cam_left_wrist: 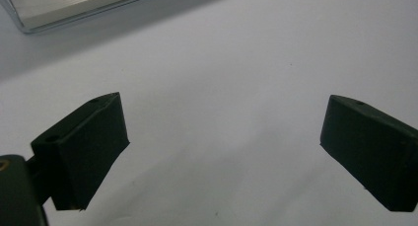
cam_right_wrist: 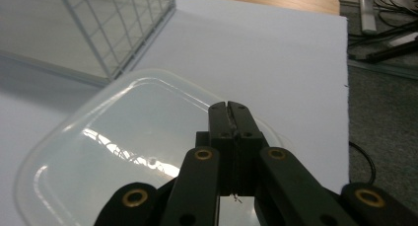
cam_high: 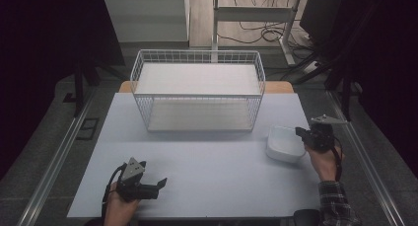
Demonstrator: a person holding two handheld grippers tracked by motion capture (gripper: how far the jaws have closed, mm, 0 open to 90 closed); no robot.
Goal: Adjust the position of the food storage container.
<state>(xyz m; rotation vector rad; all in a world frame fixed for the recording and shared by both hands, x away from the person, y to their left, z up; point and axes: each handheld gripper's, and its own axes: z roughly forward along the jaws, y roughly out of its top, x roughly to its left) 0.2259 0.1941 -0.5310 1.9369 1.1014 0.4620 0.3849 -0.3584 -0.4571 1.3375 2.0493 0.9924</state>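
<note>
A translucent white plastic container sits on the pale table at the right, just in front of the wire basket. My right gripper is at its right edge. In the right gripper view the jaws are pressed together at the container's rim, so my right gripper is shut on that thin rim. My left gripper lies low near the table's front left, held in a hand. Its two pads stand wide apart over bare table, so my left gripper is open with nothing between them.
A white wire basket with a flat white floor stands at the table's far middle; its corner is close to the container. The table's right edge drops to dark floor with cables. A shiny metal edge lies ahead of the left gripper.
</note>
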